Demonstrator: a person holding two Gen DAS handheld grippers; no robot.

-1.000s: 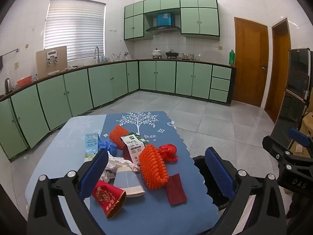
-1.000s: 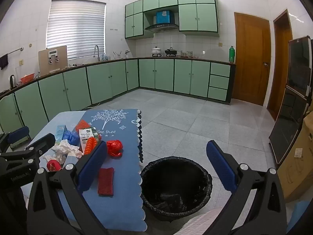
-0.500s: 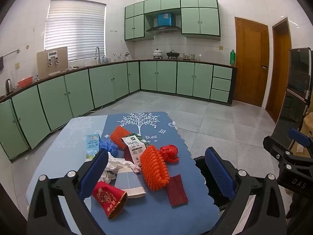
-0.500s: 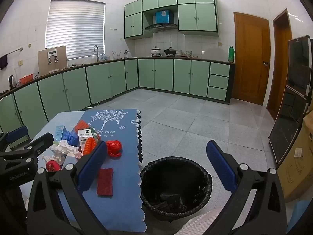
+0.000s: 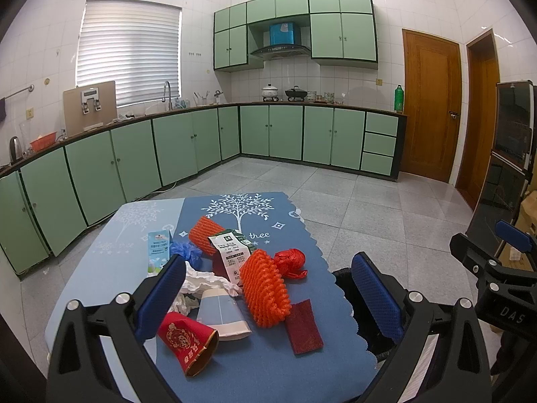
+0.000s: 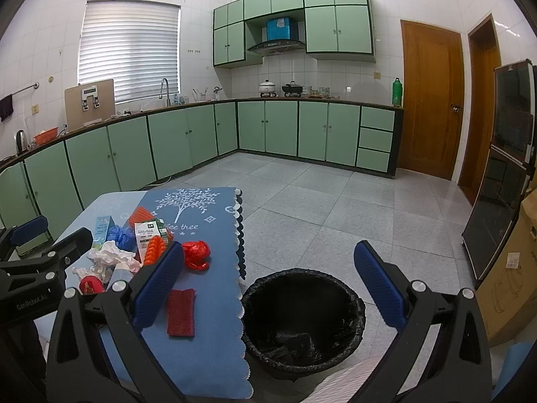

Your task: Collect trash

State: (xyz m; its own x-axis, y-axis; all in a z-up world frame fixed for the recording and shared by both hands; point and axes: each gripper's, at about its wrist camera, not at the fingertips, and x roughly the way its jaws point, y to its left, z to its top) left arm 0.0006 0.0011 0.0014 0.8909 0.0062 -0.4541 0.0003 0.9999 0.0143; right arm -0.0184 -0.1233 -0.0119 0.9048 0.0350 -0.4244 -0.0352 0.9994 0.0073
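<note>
Trash lies on a blue table mat (image 5: 268,369): an orange foam net (image 5: 265,292), a dark red wrapper (image 5: 303,325), a red paper cup (image 5: 186,341), a pale blue paper cup (image 5: 221,315), crumpled white tissue (image 5: 201,278), a red plastic ball (image 5: 290,262), a printed packet (image 5: 230,258) and a milk carton (image 5: 157,252). My left gripper (image 5: 268,299) is open above the pile, holding nothing. My right gripper (image 6: 268,285) is open and empty above the black-lined bin (image 6: 302,319) standing on the floor right of the table. The red wrapper also shows in the right wrist view (image 6: 181,312).
Green kitchen cabinets (image 5: 167,147) run along the left and back walls. Wooden doors (image 5: 431,107) stand at the right. A dark glass cabinet (image 6: 496,194) and a cardboard box (image 6: 510,282) stand at the far right. Grey tiled floor (image 6: 335,208) lies beyond the table.
Both grippers have drifted slightly; the views are almost unchanged. Nothing was picked up or released.
</note>
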